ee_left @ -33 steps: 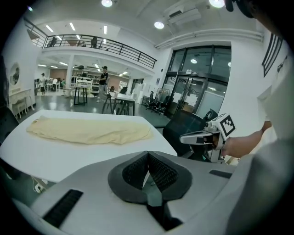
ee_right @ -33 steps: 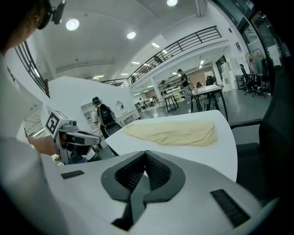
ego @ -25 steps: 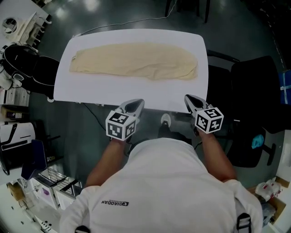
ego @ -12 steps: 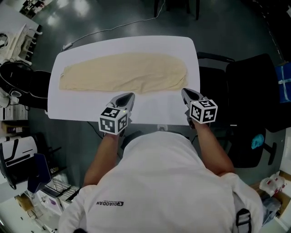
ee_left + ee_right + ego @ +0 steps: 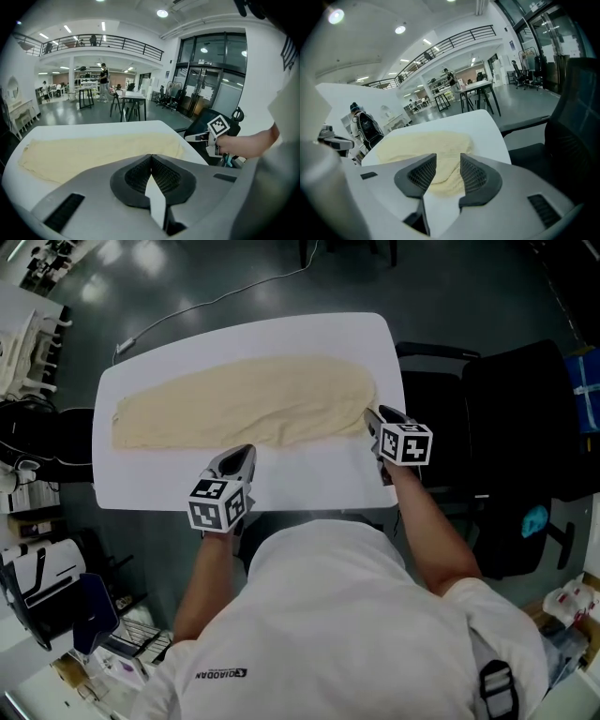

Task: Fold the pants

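At the table's near edge, the left tongs (image 5: 239, 454) hang over a bare strip of the white table (image 5: 309, 479), roughly midway along it. Their tips point at the near hem of the pants (image 5: 244, 409) and stop just short of the cloth. In the left gripper view these tongs (image 5: 151, 157) are pressed together with nothing between them.

Toward the near right corner, the right tongs (image 5: 370, 416) reach the right end of the pants, with their tips at the edge of the cloth. Whether they touch it cannot be told. In the right gripper view these tongs (image 5: 448, 161) have just been opening. They stand spread, and the cream cloth (image 5: 426, 143) shows through the gap beyond the pads, which do not press on it.

The pants lie flat and lengthwise across the middle of the table. They are broad and rounded at the right end and narrow toward the left edge. White table shows all round them, and the strip along the near edge is wider than the one along the far edge.

Beyond the right edge stands a black chair (image 5: 525, 418). Past the far edge a cable (image 5: 216, 301) trails over the dark floor (image 5: 450, 287).
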`<action>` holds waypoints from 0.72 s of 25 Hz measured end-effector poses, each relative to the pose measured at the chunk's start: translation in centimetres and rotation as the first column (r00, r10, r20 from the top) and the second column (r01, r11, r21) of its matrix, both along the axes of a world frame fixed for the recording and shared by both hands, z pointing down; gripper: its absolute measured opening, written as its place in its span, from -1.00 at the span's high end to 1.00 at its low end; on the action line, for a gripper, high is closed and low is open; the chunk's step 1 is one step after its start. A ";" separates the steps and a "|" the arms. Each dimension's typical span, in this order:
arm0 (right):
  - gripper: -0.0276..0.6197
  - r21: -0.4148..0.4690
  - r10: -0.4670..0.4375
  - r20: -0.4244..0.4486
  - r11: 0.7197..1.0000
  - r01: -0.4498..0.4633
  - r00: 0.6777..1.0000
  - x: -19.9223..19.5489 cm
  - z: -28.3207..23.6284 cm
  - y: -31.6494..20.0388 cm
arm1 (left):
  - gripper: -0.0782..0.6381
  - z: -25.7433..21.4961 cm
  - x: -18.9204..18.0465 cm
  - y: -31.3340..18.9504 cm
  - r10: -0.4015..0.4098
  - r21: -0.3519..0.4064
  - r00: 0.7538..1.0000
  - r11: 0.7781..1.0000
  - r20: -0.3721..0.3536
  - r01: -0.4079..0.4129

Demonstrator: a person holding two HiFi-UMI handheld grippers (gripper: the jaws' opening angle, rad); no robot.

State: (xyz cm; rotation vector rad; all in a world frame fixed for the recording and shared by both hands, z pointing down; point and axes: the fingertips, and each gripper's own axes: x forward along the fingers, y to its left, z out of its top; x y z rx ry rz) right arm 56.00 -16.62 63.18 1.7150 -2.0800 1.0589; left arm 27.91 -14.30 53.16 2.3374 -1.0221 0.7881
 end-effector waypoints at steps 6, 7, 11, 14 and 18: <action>0.15 -0.090 0.021 -0.033 0.996 -0.024 0.999 0.6 4.3 -2.7 | 0.70 1.1 -0.3 0.4 -0.002 -0.034 1.000 0.999 0.013 0.002; 0.10 -0.101 0.025 -0.050 0.994 -0.030 0.998 0.7 4.8 -3.3 | 0.70 1.2 -0.5 0.2 -0.010 -0.040 1.000 0.999 0.008 0.010; 0.04 -0.125 0.053 -0.090 0.990 -0.064 0.995 1.5 6.1 -4.7 | 0.70 1.1 -1.0 0.1 -0.032 -0.054 0.999 0.998 -0.018 0.031; 0.04 -0.146 0.054 -0.071 0.987 -0.064 0.996 1.5 6.9 -5.1 | 0.70 1.0 -1.3 -0.1 -0.043 -0.048 0.999 0.998 -0.024 0.041; 0.07 -0.174 0.031 -0.125 0.983 -0.053 0.992 0.7 7.9 -5.0 | 0.70 1.0 -1.9 -0.6 -0.057 -0.053 0.998 0.997 -0.028 0.056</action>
